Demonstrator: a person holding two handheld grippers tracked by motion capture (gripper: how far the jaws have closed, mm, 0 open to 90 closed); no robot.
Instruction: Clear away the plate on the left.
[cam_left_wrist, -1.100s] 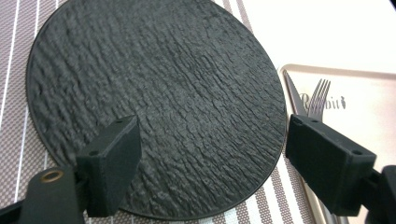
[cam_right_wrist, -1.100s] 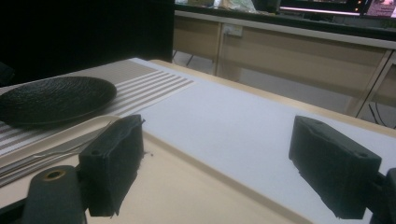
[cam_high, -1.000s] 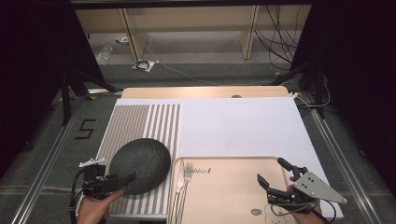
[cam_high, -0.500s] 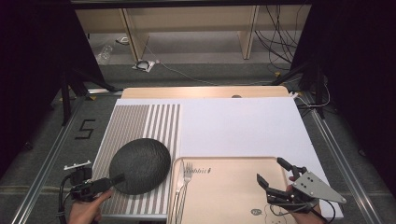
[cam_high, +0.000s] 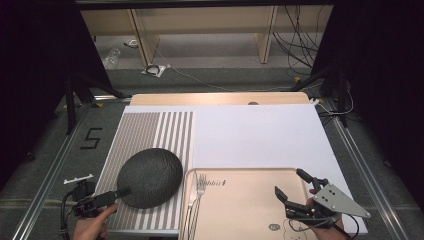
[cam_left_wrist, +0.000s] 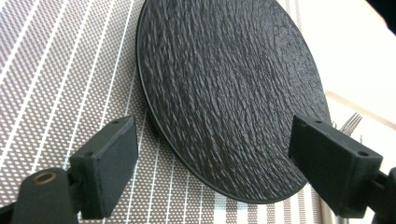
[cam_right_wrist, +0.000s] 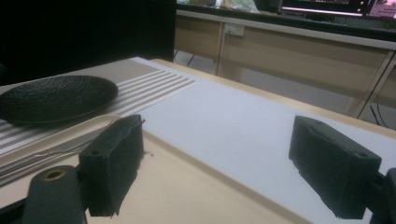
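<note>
Two black two-jaw grippers at the near table edge, the hands behind them cut off by the bottom of the high view. Left gripper (cam_high: 114, 194): jaws spread wide, pinching nothing, aimed at the near-left rim of the round black textured plate (cam_high: 150, 177). Hard to tell in the left gripper view whether the right-hand jaw touches that rim or merely stands in front of it; covers a slice of it either way.

Plate flat on the brown-and-white striped placemat (cam_high: 145, 130), toward its near right part, just beside the beige rectangular tray (cam_high: 240, 210). Silver metal fork (cam_high: 197, 192) along the tray's left edge, tines pointing away from the person, handle end lost at the frame bottom. Print on the tray too small to read.

Right gripper (cam_high: 289, 182): jaws likewise parted, nothing between them, over the tray's near right corner. Cannot tell whether resting on the tray or hanging just above it.

Open room: far half of the placemat beyond the plate, and the broad white table sheet (cam_high: 260, 135) beyond the tray, up to the pale wooden strip (cam_high: 220, 98) at the far edge.
</note>
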